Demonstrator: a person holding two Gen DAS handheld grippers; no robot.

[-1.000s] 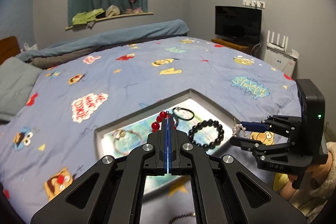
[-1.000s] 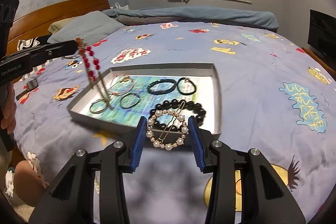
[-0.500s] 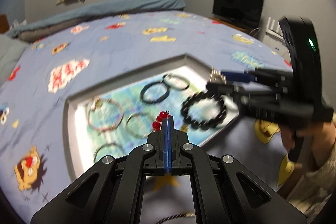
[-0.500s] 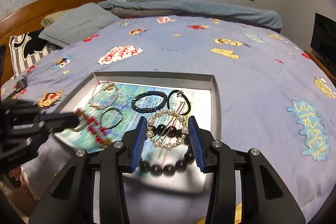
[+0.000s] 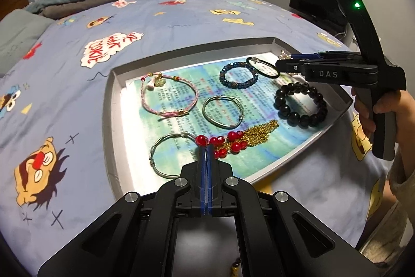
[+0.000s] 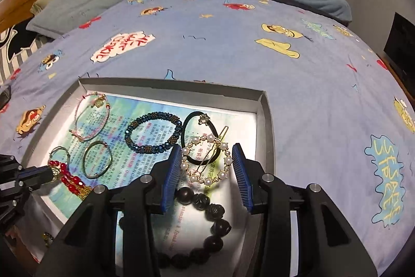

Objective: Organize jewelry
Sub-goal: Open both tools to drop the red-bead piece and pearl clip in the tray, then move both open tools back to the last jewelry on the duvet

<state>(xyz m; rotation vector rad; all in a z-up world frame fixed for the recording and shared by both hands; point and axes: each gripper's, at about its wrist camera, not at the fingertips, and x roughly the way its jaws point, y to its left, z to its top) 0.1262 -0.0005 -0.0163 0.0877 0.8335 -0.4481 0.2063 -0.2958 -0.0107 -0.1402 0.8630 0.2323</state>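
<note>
A grey tray [image 5: 111,105] is seen lying on the cartoon-print bedspread [image 5: 77,30], lined with a printed sheet. From the left wrist, the left gripper [image 5: 206,147] is shown pinched fully together on the red-bead and gold-chain piece [image 5: 241,139], whose beads and chain are spread on the tray floor just past the fingertips. Only this view lays out the tray's near side clearly: a pink cord bracelet [image 5: 168,98], two thin metal bangles [image 5: 223,110], a blue beaded bracelet [image 5: 238,74] and a black bead bracelet [image 5: 301,105]. The right gripper [image 5: 285,66] is caught side-on here above the tray's far corner, with a hand [image 5: 371,110] wrapped around its handle; what it carries is barely made out, perhaps a glint of pearls.

The right wrist view settles that: a pearl hair clip [image 6: 206,161] is held between the blue pads [image 6: 171,170], the jaws kept partly apart around it, above a black hair tie [image 6: 199,139] and the black beads. The left gripper is glimpsed at the left edge, beads trailing from its tip.
</note>
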